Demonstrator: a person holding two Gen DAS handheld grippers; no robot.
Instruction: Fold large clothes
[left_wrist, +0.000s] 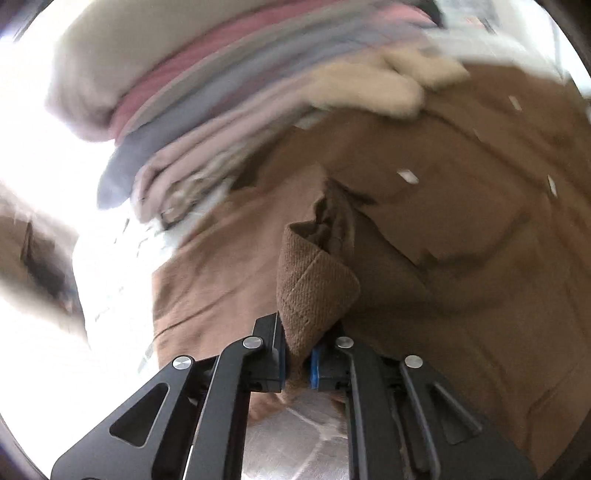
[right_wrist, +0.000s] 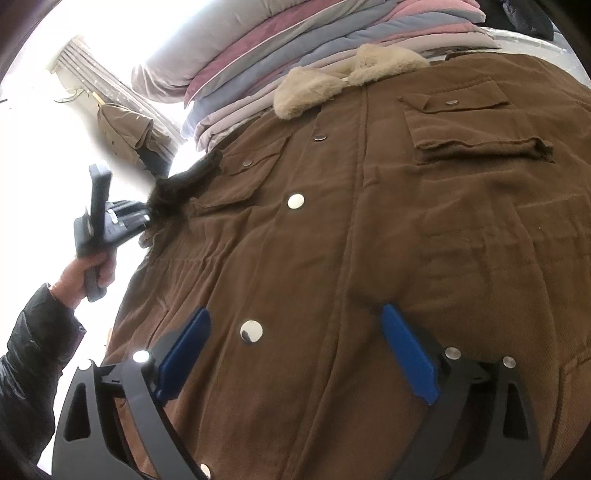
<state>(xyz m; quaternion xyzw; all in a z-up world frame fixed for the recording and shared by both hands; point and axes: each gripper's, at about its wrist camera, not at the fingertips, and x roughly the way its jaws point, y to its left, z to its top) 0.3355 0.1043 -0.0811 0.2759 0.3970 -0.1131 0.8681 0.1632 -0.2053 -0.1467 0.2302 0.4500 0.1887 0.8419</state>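
No writing or label can be read. The brown coat (right_wrist: 351, 240) is spread flat under both grippers. The left gripper (left_wrist: 297, 360) is clamped on a ribbed cuff (left_wrist: 314, 288), which stands up just ahead of its jaws. The right gripper (right_wrist: 291, 354) is held wide apart over the coat front, a snap (right_wrist: 251, 330) between its jaws. Beyond the fur collar (right_wrist: 325, 86), folded quilts (right_wrist: 295, 40) are stacked.

Bedding stack (left_wrist: 207, 92) motion-blurred, brown coat (right_wrist: 369, 258) cut off by frame edge
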